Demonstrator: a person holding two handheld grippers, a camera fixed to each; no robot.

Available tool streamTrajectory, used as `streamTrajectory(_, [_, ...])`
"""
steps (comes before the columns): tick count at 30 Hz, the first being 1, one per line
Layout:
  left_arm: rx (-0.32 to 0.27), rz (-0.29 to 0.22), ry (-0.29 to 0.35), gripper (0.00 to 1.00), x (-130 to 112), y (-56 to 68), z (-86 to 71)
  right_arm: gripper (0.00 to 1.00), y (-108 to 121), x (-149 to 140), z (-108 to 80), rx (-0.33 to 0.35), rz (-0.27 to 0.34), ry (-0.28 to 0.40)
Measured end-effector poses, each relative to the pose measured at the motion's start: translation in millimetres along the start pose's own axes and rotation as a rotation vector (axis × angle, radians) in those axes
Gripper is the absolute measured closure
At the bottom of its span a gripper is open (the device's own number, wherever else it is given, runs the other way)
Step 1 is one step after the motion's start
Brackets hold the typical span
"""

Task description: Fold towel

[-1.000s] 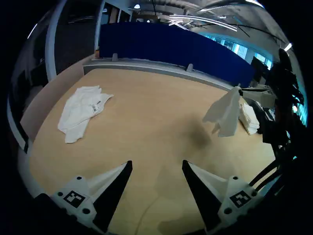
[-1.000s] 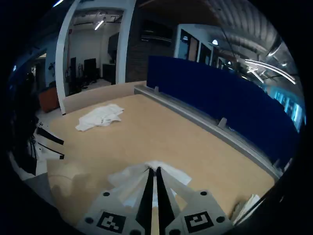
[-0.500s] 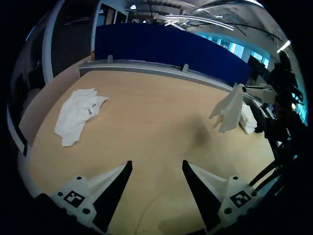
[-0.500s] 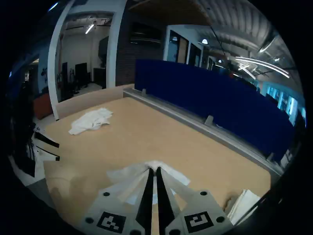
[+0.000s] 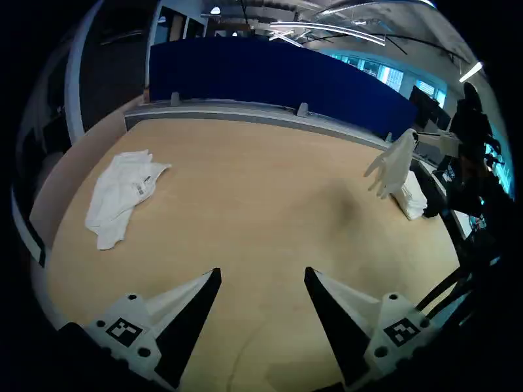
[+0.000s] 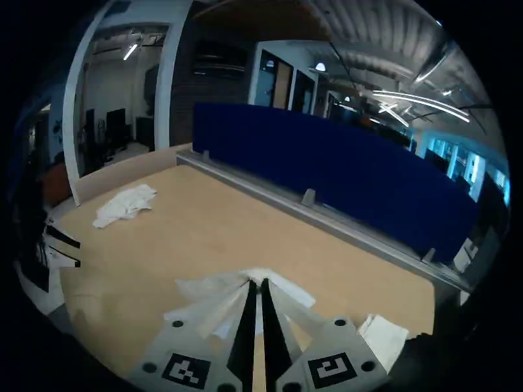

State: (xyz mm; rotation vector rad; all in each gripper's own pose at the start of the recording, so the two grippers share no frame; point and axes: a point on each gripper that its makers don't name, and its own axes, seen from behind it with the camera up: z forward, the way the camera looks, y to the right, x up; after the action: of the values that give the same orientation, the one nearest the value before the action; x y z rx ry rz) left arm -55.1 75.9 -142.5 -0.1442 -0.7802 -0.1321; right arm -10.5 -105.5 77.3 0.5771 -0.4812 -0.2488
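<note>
Hovering over the near edge of the wooden table (image 5: 261, 196) with the left gripper (image 5: 261, 270), jaws spread wide, gripping nothing. Pinching a white towel (image 6: 196, 287) in the right gripper (image 6: 257, 283), jaws closed flat on the cloth, bunched folds spilling out to either side of the fingers. Seen in the left gripper view as a limp cloth hanging above the table's far right side, near a stack of folded towels (image 5: 410, 196). Far left on the tabletop, a crumpled towel (image 5: 121, 193), well apart from both. Along the far edge, a blue partition (image 5: 274, 78).
</note>
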Motion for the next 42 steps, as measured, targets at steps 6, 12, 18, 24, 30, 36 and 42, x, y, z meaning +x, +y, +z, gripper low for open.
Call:
streamTrajectory(6, [-0.001, 0.002, -0.004, 0.05, 4, 6.6, 5.0, 0.95, 50, -3, -7.1, -0.048, -0.006, -0.012])
streamTrajectory(12, [0.005, 0.003, -0.011, 0.05, 5, 13.8, 8.1, 0.95, 95, -10, -10.4, -0.083, -0.018, -0.035])
streamTrajectory(18, [0.01, 0.005, -0.019, 0.05, 5, 20.3, 12.9, 0.95, 138, -9, -11.7, -0.115, -0.017, -0.042])
streamTrajectory(24, [0.019, 0.009, -0.027, 0.05, 5, 23.1, 15.7, 0.95, 182, -6, -7.8, -0.154, -0.011, -0.048])
streamTrajectory(30, [0.031, 0.005, -0.036, 0.05, 4, 25.8, 17.3, 0.95, 222, -3, 1.0, -0.186, -0.001, -0.06])
streamTrajectory(36, [0.04, -0.008, -0.045, 0.05, 2, 28.4, 17.0, 0.95, 254, -3, 9.8, -0.211, 0.024, -0.068])
streamTrajectory(42, [0.045, -0.013, -0.05, 0.05, 3, 29.9, 20.2, 0.95, 269, -10, 16.1, -0.222, 0.039, -0.081])
